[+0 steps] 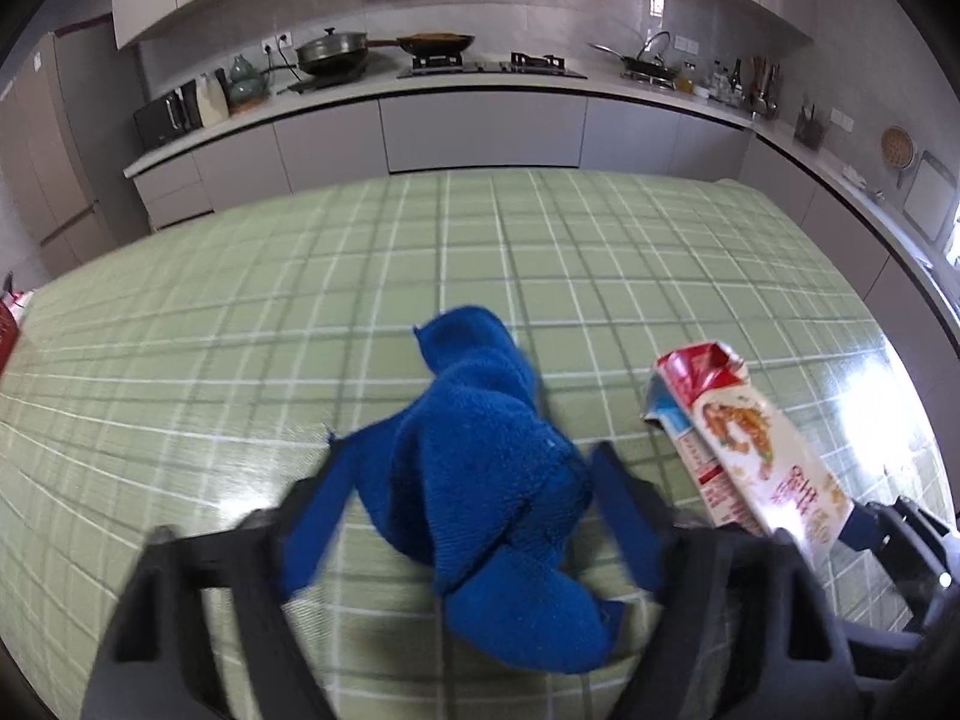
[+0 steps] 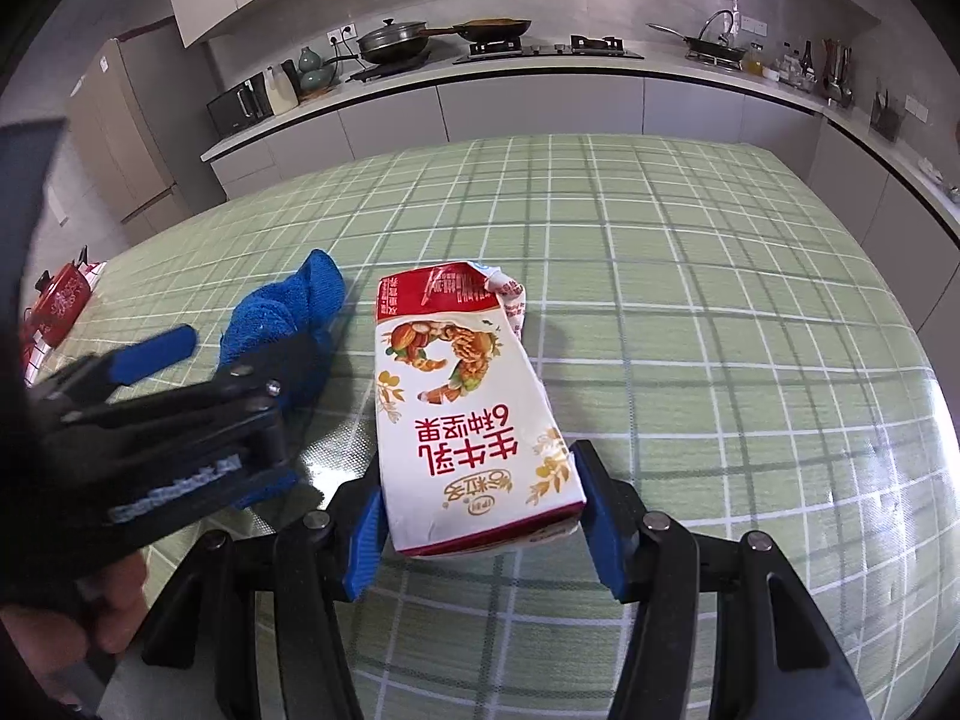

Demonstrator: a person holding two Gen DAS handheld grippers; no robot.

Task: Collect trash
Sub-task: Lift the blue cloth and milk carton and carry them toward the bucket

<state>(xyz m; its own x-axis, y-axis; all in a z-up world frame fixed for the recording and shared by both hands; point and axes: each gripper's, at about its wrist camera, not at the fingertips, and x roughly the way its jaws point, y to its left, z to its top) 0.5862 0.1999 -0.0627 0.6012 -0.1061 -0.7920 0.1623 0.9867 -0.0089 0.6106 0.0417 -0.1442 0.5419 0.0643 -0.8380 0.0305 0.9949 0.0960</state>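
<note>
**A:** Where is the milk carton (image 2: pixel 468 402) sitting at this point? It's seen lying flat on the green checked tablecloth (image 2: pixel 720 300), torn top end pointed away toward the kitchen counter (image 2: pixel 540 78), base end toward the camera — so the long axis runs pretty much straight along the line of the right gripper (image 2: pixel 480 528).

**B:** Yep, and the base end is tucked between the right gripper's blue pads (image 2: pixel 363 540). The jaws are held about half open, and the carton's sides appear to be met by both pads, so it's judged as gripped across its narrow width.

**A:** And the left gripper (image 1: pixel 468 516)?

**B:** It's closed around the blue cloth (image 1: pixel 480 450), which is bunched up just left of the carton. The cloth is bulging out between the fingers and the frame is blurred there, so how firm the hold is can't be fully confirmed.

**A:** So for the carton, the right hand is clearly the nearer one.

**B:** Agreed — a straight lift is probably all that's needed, since the carton is already lined up with the claw.
</note>
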